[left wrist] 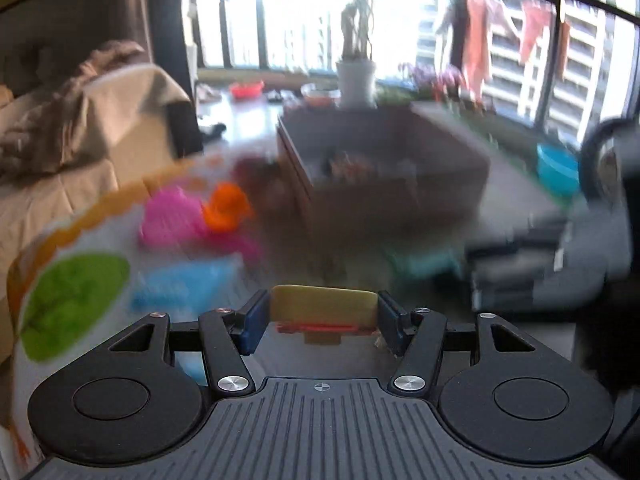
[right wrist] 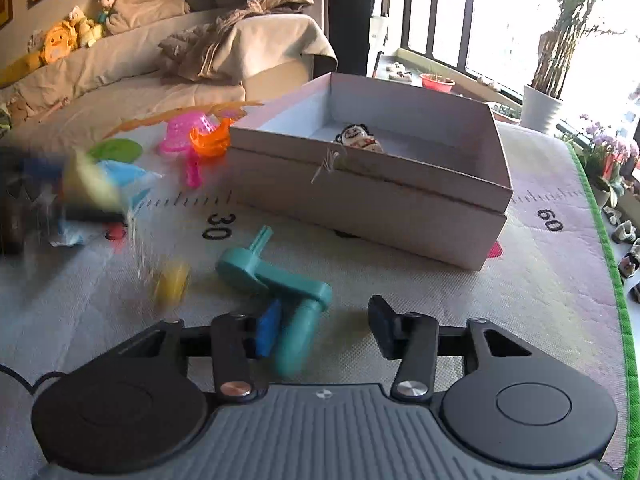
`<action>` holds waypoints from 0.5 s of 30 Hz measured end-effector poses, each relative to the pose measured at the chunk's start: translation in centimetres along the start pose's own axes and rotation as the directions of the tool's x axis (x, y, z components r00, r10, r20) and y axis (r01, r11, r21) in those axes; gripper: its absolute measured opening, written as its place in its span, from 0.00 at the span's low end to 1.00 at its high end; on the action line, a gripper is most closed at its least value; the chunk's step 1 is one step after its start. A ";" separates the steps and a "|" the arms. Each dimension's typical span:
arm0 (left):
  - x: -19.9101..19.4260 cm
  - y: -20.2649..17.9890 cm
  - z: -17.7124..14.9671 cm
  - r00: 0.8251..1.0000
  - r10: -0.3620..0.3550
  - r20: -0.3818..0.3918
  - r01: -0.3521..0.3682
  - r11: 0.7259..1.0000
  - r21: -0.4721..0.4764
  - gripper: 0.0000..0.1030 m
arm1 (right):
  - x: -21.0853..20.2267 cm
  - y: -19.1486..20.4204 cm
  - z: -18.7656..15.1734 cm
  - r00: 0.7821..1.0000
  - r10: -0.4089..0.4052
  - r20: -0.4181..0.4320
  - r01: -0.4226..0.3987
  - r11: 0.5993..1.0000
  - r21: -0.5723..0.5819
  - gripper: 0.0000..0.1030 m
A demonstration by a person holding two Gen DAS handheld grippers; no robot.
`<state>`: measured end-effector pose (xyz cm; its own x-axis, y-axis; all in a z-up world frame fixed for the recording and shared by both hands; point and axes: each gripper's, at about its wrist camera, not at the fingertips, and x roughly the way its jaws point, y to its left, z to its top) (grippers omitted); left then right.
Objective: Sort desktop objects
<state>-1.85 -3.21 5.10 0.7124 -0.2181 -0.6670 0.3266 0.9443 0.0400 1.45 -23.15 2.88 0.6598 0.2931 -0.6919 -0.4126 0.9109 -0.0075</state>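
Pinched between the blue pads of the left claw (left wrist: 323, 322) was a flat yellow piece (left wrist: 324, 307) with a red strip along its lower edge, held above the mat. Beyond it sat the open cardboard box (left wrist: 396, 200), blurred in this view, with a pink toy (left wrist: 172, 218) and an orange toy (left wrist: 226, 208) to its left and a blue packet (left wrist: 180, 286) nearer the claw.

The right claw (right wrist: 324, 326) stood spread wide, its fingers low over the mat (right wrist: 520, 292) (a printed ruler ran across it, marked 30 and 60). A teal plastic handle (right wrist: 280, 280) lay partly between those fingers, close against the blue pad of the left finger; whether they touched could not be told. A small yellow object (right wrist: 172, 282), smeared by motion, lay left of the handle. Farther back the box (right wrist: 380, 200) held a small white figure (right wrist: 356, 138). The pink toy (right wrist: 180, 134) and orange toy (right wrist: 210, 140) lay just left of the box.
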 end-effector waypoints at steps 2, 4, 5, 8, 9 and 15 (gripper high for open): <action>0.3 -0.2 -1.1 1.000 0.005 -0.031 -0.005 1.000 -0.008 0.61 | -0.2 0.2 0.0 1.000 0.016 -0.013 -0.016 1.000 -0.009 0.42; 0.1 0.0 -1.8 0.999 0.017 -0.046 -0.018 1.000 -0.022 0.63 | -0.7 0.4 -0.2 0.997 0.065 -0.034 -0.065 0.998 -0.011 0.42; 0.1 0.2 -2.0 0.999 0.017 -0.051 -0.018 0.999 -0.027 0.65 | -1.0 0.5 -0.1 0.992 0.114 -0.047 -0.115 0.993 -0.002 0.42; -0.1 0.8 -2.4 0.998 0.018 -0.060 -0.020 0.999 -0.026 0.72 | -2.1 0.4 0.5 0.985 0.170 -0.010 -0.170 0.985 0.006 0.42; -0.1 0.8 -2.6 0.998 0.009 -0.065 -0.010 1.000 -0.022 0.74 | -2.2 0.5 0.8 0.989 0.147 0.013 -0.146 0.989 -0.017 0.42; 0.0 0.7 -3.2 0.995 0.005 -0.104 -0.010 0.999 -0.054 0.81 | 0.5 1.5 1.9 0.994 0.113 0.003 -0.112 0.982 -0.153 0.42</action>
<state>-3.64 -1.80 2.79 0.6453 -0.1867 -0.7408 0.2853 0.9584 0.0069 2.35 -21.11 3.86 0.6105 0.3953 -0.6864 -0.5749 0.8172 -0.0406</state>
